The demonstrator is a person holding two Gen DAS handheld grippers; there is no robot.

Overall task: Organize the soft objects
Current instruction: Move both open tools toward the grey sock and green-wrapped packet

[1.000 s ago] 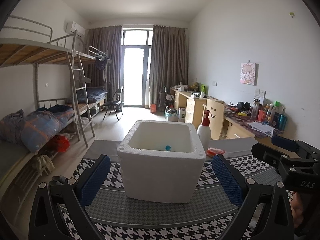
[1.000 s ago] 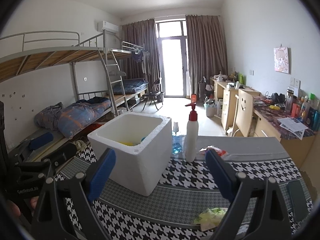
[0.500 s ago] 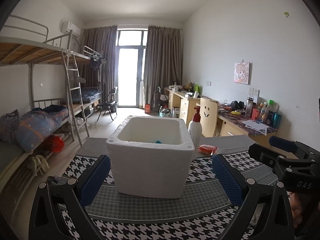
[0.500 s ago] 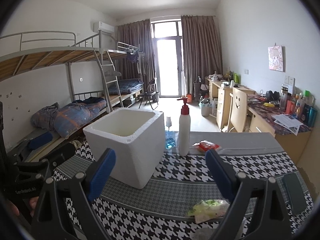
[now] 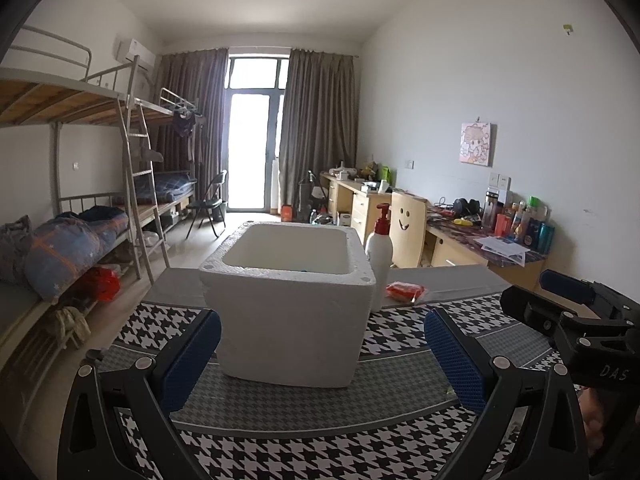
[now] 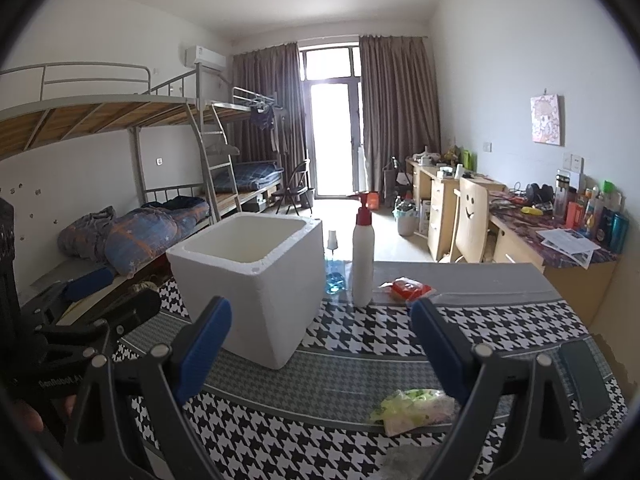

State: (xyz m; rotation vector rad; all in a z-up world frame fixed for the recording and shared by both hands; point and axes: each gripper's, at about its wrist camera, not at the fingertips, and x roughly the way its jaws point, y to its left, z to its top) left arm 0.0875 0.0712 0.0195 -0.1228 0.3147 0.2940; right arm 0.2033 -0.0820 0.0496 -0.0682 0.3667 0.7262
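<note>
Foam box [image 5: 292,320], both grippers spread — perhaps empty

Houndstooth-clothed table [image 6: 360,336] carries foam box [image 6: 256,280], bottle [image 6: 362,256], packets [image 6: 412,408].

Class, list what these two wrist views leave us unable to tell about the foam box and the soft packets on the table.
- Foam box contents: both views, its walls hide the inside; only a blue speck shows.
- Green-yellow packet: right view, partly behind the right gripper; absent from the left view.
- Red packet: print too small to read.

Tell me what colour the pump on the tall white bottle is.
Red. The pump tops the white bottle beside the foam box, clearest in the right wrist view.
</note>
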